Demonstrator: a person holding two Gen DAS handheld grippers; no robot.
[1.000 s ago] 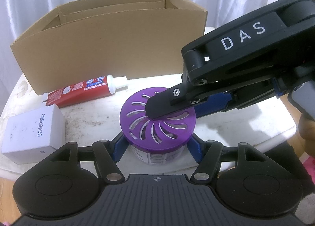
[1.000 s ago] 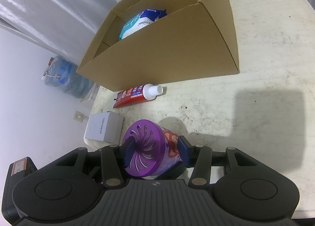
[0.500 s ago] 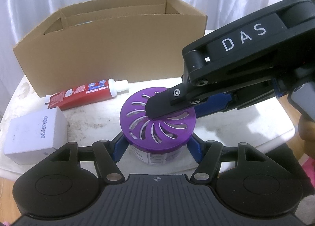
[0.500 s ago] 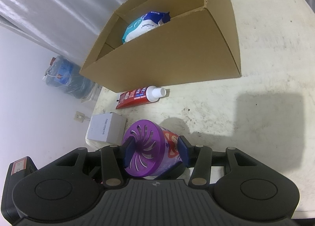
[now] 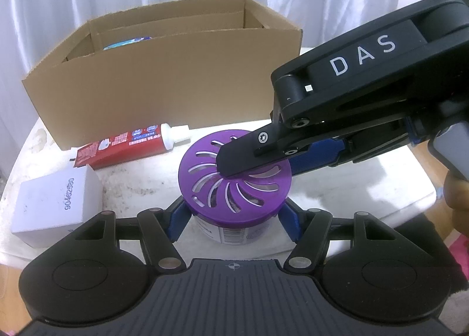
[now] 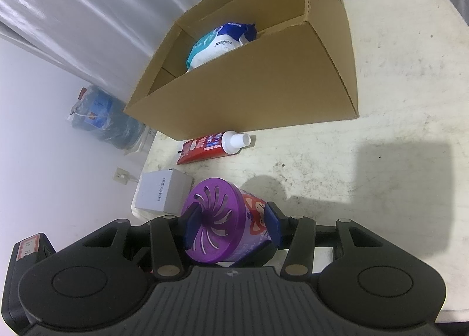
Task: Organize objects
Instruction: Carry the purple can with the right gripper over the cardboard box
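Observation:
A purple-lidded air freshener can (image 5: 234, 186) sits between both grippers. My left gripper (image 5: 234, 220) is shut on its sides, the blue pads pressing just under the lid. My right gripper (image 6: 231, 227) is shut on the same can (image 6: 217, 218), one pad on the slotted lid and the other on the base. In the left wrist view its upper finger (image 5: 249, 151) lies across the lid. An open cardboard box (image 5: 164, 93) stands behind, with a blue-and-white wipes pack (image 6: 217, 44) inside. A red toothpaste tube (image 5: 126, 145) and a small white box (image 5: 55, 198) lie on the table.
The worn white table (image 6: 395, 72) stretches bare to the right of the cardboard box (image 6: 249, 93). Its left edge runs close to the white box (image 6: 164, 192). A water jug (image 6: 102, 119) stands on the floor beyond. A hand (image 5: 457, 189) shows at the right.
Both views now look further into the cardboard box, and the wipes pack shows more; the grippers and can have risen slightly. Both grips are unchanged.

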